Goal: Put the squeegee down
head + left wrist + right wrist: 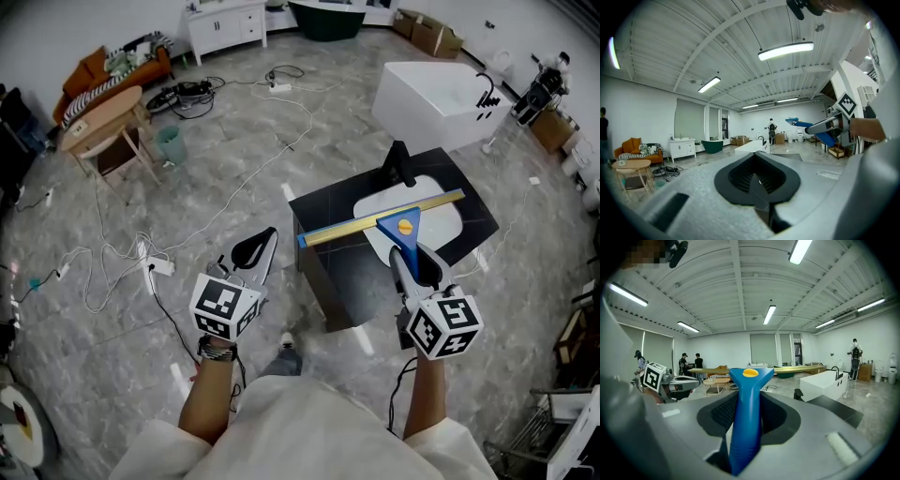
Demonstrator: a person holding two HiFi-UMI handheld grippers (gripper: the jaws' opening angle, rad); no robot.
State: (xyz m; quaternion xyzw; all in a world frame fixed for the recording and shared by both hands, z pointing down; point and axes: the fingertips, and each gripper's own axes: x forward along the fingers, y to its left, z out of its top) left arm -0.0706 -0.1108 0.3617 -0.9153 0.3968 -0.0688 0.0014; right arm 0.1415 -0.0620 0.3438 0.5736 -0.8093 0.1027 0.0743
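Note:
The squeegee (404,228) has a blue handle with a yellow dot and a long gold blade. It hangs level over the black vanity (323,216) and its white basin (441,220). My right gripper (413,255) is shut on the blue handle, which stands up between the jaws in the right gripper view (746,418). My left gripper (259,247) floats to the left of the vanity above the floor, shut with nothing in it (759,182). The left gripper view also shows the squeegee (801,123) far to the right.
A black faucet (398,163) stands at the basin's back. A white bathtub (441,89) lies beyond the vanity. Cables and a power strip (159,266) trail over the marbled floor at left. A wooden table (101,114) and a white cabinet (225,23) stand farther off.

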